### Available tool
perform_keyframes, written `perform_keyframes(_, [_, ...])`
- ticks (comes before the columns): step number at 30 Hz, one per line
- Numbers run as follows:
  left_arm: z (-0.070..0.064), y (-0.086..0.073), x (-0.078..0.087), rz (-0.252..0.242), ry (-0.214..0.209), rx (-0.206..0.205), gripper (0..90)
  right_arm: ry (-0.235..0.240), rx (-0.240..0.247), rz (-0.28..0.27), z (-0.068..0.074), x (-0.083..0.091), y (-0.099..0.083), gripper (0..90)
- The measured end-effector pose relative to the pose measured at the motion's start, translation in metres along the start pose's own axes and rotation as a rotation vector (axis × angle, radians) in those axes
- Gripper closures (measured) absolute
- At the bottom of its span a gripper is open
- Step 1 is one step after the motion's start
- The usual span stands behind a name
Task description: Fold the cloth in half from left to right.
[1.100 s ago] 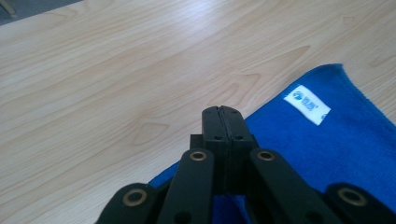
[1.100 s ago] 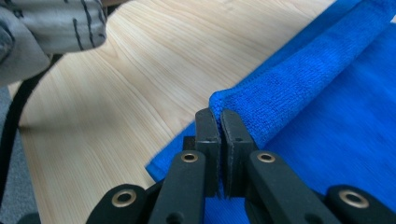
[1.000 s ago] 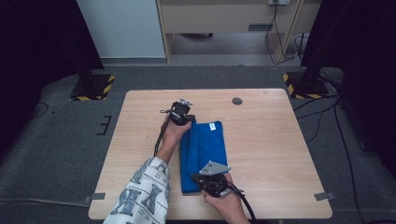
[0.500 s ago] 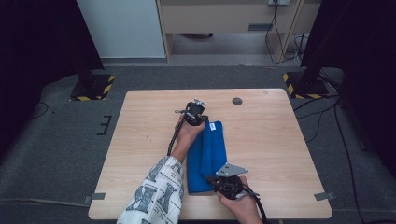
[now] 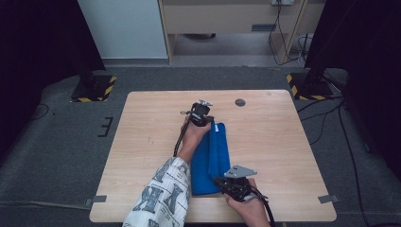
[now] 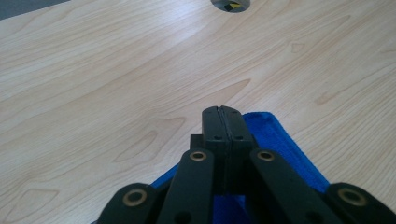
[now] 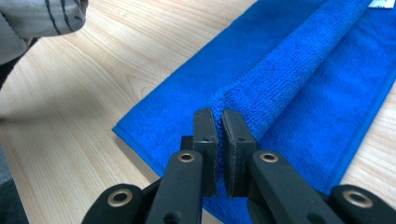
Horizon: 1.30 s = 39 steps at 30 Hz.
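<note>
Towel (image 5: 212, 158): your blue towel lay on the desk (image 5: 142, 137), a little nearer your edge than the middle, running lengthways away from you. One long side was lifted and turned over onto the rest, so a rolled ridge ran down its length in the right gripper view (image 7: 299, 70).
Label: a small white tag (image 7: 383, 3) sat at the far end of the towel in the right gripper view.
Left gripper (image 5: 200, 112): you held it at the far end of the towel. Its fingers (image 6: 214, 126) were pressed fully together, with blue cloth showing beneath and beside them; whether any cloth was pinched between them I cannot tell.
Right gripper (image 5: 235, 182): you held it at the near end of the towel, close to the desk's front edge. Its fingers (image 7: 205, 128) stood almost closed, a thin slit between them, nipping the folded edge of the towel at the end of the ridge.
Sleeve (image 5: 163, 198): your patterned sleeve crossed the desk beside the towel, reaching towards the far end.
Desk: pale wood grain, bare on both sides of the towel.
Grommet (image 5: 240, 102): a round dark hole sat in the desk near its far edge, beyond the left gripper and well apart from the towel.
</note>
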State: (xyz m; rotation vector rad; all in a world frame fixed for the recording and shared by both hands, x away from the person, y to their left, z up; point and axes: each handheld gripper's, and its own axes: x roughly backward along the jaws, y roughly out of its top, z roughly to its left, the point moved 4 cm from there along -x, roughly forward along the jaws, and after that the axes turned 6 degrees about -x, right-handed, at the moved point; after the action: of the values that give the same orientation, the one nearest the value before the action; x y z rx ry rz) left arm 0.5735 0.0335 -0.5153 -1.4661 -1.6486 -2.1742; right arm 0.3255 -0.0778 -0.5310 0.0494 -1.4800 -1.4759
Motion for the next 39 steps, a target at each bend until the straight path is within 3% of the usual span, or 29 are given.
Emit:
perform_keyframes(6, [-0.007, 0.003, -0.005, 0.021, 0.011, -0.018, 89.3, 0.002, -0.023, 0.010, -0.007, 0.003, -0.002, 84.9])
perform_keyframes(12, [-0.006, 0.001, -0.008, 0.027, 0.006, 0.006, 89.1, 0.013, -0.031, 0.024, -0.008, 0.001, -0.005, 82.2])
perform_keyframes(18, [-0.010, 0.002, -0.011, 0.005, -0.038, 0.032, 86.8, -0.070, -0.016, 0.040, -0.012, 0.003, -0.006, 56.7])
perform_keyframes(22, [-0.011, 0.003, -0.010, -0.019, -0.054, 0.044, 79.9, -0.115, -0.030, 0.040, -0.018, 0.007, -0.007, 40.1])
perform_keyframes(26, [-0.010, 0.006, -0.007, -0.044, -0.046, 0.043, 65.7, -0.135, -0.025, 0.046, -0.024, 0.009, -0.008, 25.4])
perform_keyframes(29, [-0.010, 0.006, -0.002, -0.049, -0.023, 0.004, 60.1, -0.143, -0.022, 0.039, -0.028, 0.010, -0.008, 20.8])
perform_keyframes(32, [-0.007, 0.005, 0.003, -0.049, -0.010, -0.005, 47.4, -0.145, -0.030, 0.034, -0.032, 0.009, -0.007, 16.9])
perform_keyframes(36, [-0.004, 0.004, 0.012, -0.057, -0.001, -0.020, 36.7, -0.138, -0.037, 0.030, -0.034, 0.008, -0.004, 13.0])
perform_keyframes(39, [-0.001, 0.004, 0.018, -0.069, -0.004, -0.010, 30.6, -0.133, -0.034, 0.020, -0.037, 0.007, -0.001, 11.3])
